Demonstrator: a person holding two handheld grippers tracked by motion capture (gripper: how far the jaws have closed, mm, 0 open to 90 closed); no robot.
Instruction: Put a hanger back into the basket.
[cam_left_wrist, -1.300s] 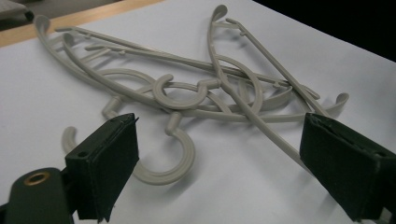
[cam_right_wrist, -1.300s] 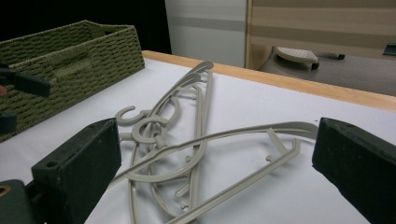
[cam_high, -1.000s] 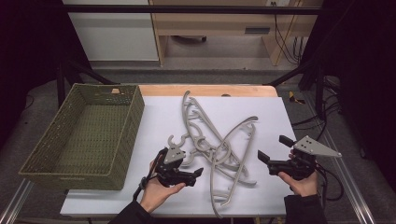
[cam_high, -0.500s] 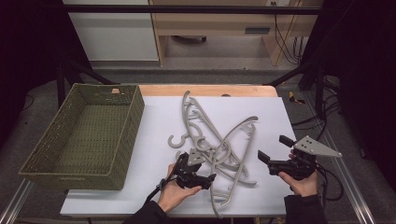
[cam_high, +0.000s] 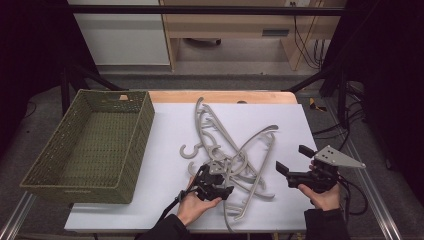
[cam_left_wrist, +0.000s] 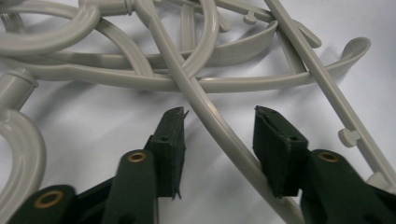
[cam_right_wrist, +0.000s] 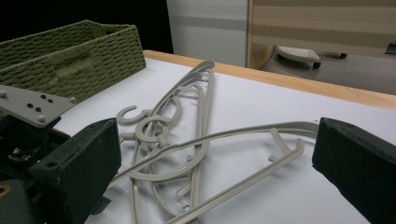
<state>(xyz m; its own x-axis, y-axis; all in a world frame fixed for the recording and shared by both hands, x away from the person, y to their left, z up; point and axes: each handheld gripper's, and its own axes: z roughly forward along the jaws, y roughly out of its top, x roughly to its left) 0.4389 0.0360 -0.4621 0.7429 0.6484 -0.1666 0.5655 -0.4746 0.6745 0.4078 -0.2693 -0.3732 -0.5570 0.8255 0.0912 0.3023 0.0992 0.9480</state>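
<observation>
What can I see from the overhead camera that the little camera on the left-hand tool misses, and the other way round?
The high view alone takes in the green woven basket, the right gripper held open off to the side, and the person's hands. The left gripper view alone gives the close detail: the left gripper straddling one hanger arm, its jaws having just been closing, with a gap showing at the left pad. Both show the tangled grey hangers on the white table.

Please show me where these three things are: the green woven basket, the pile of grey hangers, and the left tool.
green woven basket (cam_high: 131, 131), high view, on its right wall.
pile of grey hangers (cam_high: 252, 142), high view, on an arm of one hanger.
left tool (cam_left_wrist: 218, 122), left gripper view, midway between its two tips, over a hanger arm.
</observation>
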